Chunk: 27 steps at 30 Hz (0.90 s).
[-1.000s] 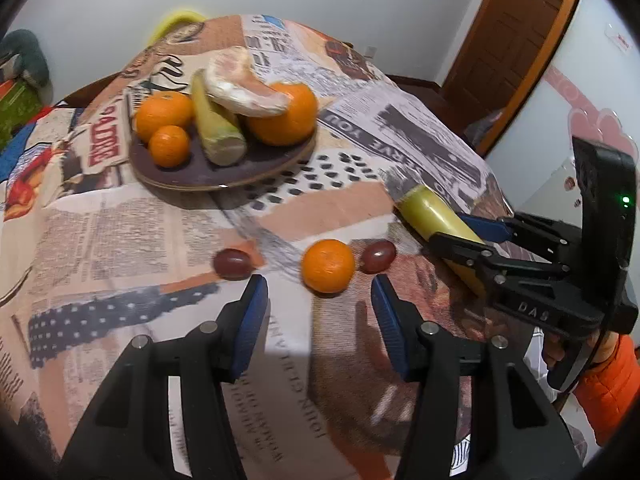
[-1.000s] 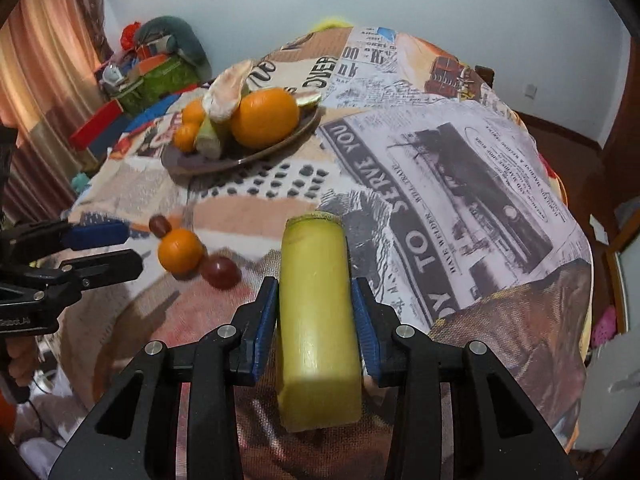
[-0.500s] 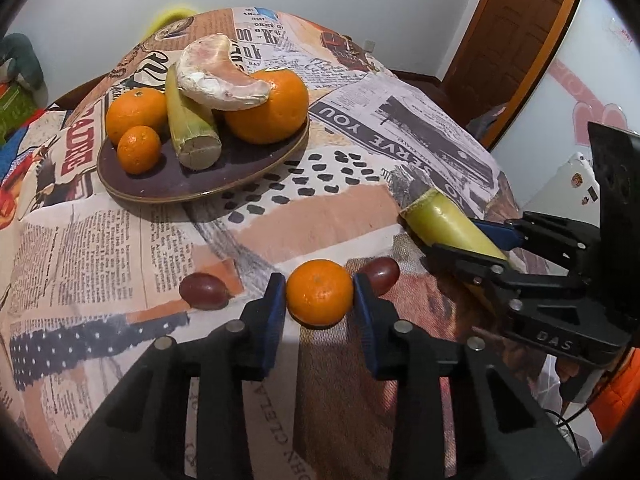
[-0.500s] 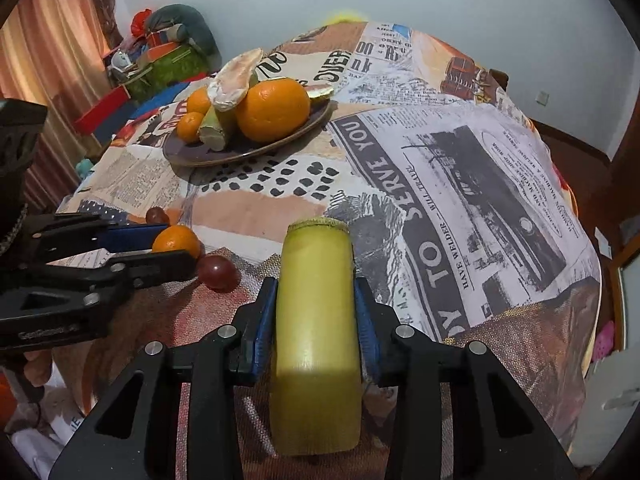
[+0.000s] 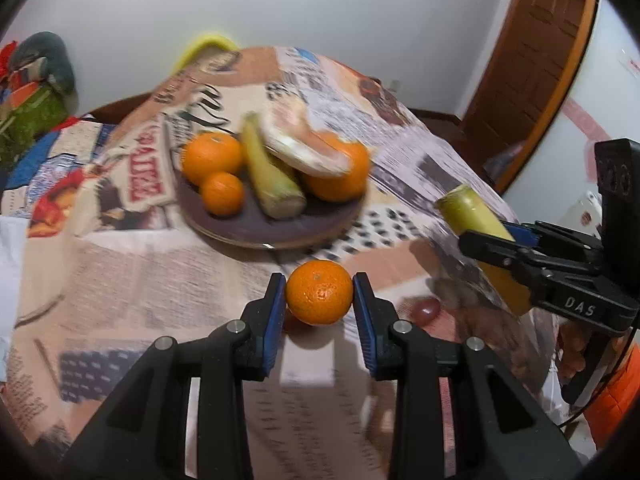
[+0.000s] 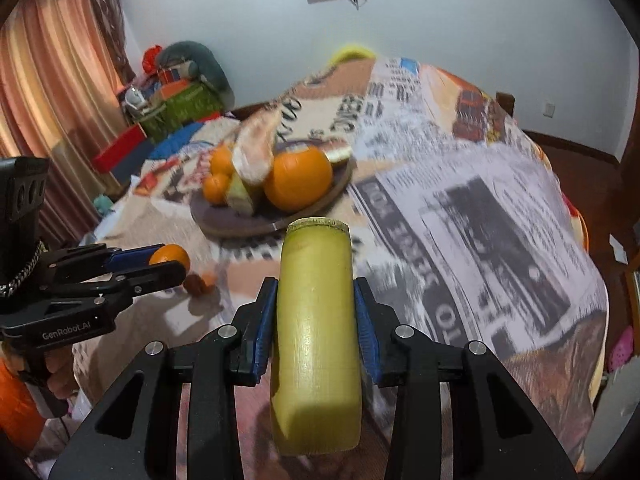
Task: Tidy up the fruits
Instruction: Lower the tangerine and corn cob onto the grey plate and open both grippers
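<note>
Step in hand: carrying loose fruit to the plate, both claws loaded.

Left claw [image 5: 319, 292]: closed on a small orange [image 5: 319, 292], blue pads touching it on both sides. The orange appears lifted clear of the tablecloth [image 5: 120, 280], with a shadow below it, though motion blur makes the gap hard to judge. The claw points forward and slightly down, roughly level, toward the plate.

Ahead of the left claw, a little to its left: the plate [image 5: 256, 236], dark and round, already holding two oranges, a large orange, a pale yellow-green stalk and a peeled fruit segment lying on top. Free room shows on the near rim.

Just right of the left claw and below it: a dark red grape-like fruit [image 5: 426, 309] lying on the cloth. A second one seems to sit under the held orange; only a sliver shows.

Right claw [image 6: 315, 320]: closed on a yellow-green stalk piece [image 6: 316, 332], gripped across its middle, long axis pointing forward, cut end nearest the camera. It is held above the cloth, level, aimed at the plate's near edge.

Next move, as judged: bring each claw over an unfilled part of the plate, lower, then open. The round orange may roll; the stalk needs a flat lie. The red fruits remain to collect.
</note>
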Tool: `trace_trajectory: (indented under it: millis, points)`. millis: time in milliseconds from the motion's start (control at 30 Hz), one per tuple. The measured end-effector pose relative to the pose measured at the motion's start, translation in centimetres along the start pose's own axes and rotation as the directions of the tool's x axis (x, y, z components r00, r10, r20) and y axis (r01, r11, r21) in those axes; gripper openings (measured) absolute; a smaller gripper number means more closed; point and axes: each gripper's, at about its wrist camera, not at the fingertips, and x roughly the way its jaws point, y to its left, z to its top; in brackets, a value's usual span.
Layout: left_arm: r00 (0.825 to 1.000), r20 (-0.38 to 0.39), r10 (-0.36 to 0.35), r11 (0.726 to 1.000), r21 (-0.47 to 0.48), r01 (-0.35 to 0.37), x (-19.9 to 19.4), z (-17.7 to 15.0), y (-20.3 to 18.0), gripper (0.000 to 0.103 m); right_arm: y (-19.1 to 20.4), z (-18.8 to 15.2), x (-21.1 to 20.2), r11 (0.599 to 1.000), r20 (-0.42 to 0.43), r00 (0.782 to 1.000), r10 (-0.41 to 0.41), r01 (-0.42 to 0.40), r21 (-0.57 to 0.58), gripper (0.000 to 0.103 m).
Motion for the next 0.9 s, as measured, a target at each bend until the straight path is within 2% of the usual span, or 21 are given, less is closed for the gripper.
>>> trace_trajectory:
  millis: [167, 400, 900]
  points:
    - [0.999, 0.024, 0.040, 0.998, -0.041, -0.039, -0.6, 0.9, 3.0, 0.033, 1.3, 2.2, 0.8, 1.000, 0.034, 0.999, 0.024, -0.024, -0.008, 0.034]
    - [0.997, 0.025, 0.071, 0.995, -0.068, -0.069, 0.8, 2.1, 5.7, 0.033, 2.7, 4.7, 2.6, 0.999, 0.048, 0.998, 0.029, -0.027, -0.043, 0.034]
    - [0.997, 0.016, 0.079, 0.993, -0.088, -0.077, 4.5, 4.5, 9.0, 0.034, 6.0, 9.8, 6.9, 0.993, 0.041, 0.997, 0.070, -0.065, -0.102, 0.034]
